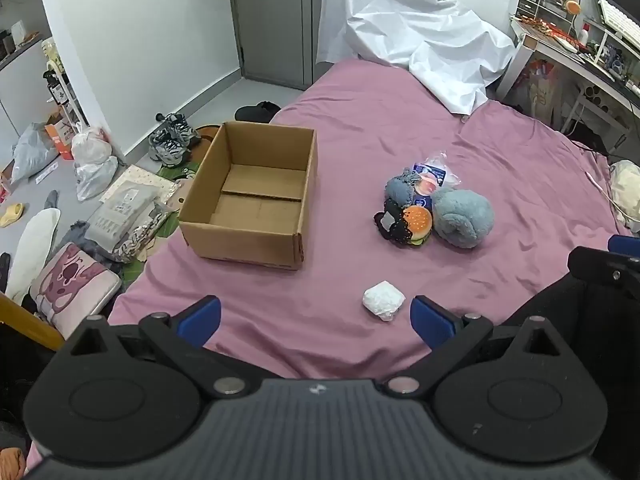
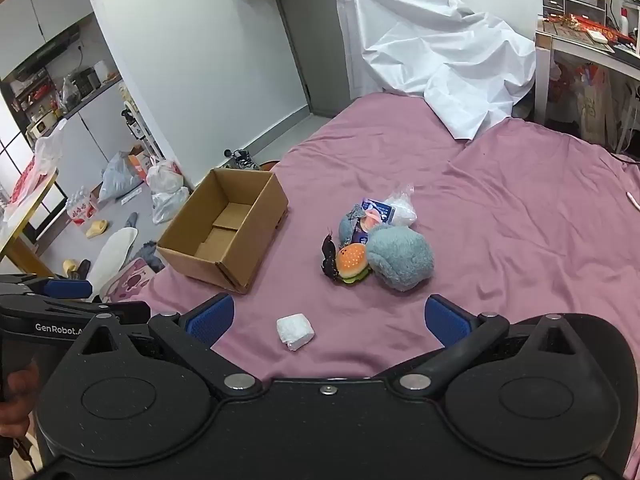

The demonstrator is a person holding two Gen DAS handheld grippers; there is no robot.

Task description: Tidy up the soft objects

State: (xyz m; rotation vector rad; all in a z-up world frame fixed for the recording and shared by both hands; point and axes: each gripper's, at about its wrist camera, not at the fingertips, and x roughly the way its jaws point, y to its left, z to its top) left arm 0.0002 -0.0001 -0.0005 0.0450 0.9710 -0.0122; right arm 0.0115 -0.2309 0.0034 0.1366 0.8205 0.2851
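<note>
An open, empty cardboard box (image 1: 256,196) stands on the pink bed sheet (image 1: 400,120); it also shows in the right wrist view (image 2: 228,228). To its right lies a heap of soft things: a grey-blue plush roll (image 1: 462,218) (image 2: 400,258), a burger toy (image 1: 418,220) (image 2: 352,262), a black lace piece (image 1: 390,220) and a plastic packet (image 1: 434,170). A small white wad (image 1: 383,300) (image 2: 295,331) lies nearer. My left gripper (image 1: 316,318) is open and empty above the near sheet. My right gripper (image 2: 330,318) is open and empty too.
A white sheet (image 1: 420,36) drapes over the bed's far end. A cluttered desk (image 1: 580,40) stands at the right. Shoes, bags and a cushion (image 1: 72,280) lie on the floor left of the bed. A cream plush (image 1: 626,192) lies at the right edge.
</note>
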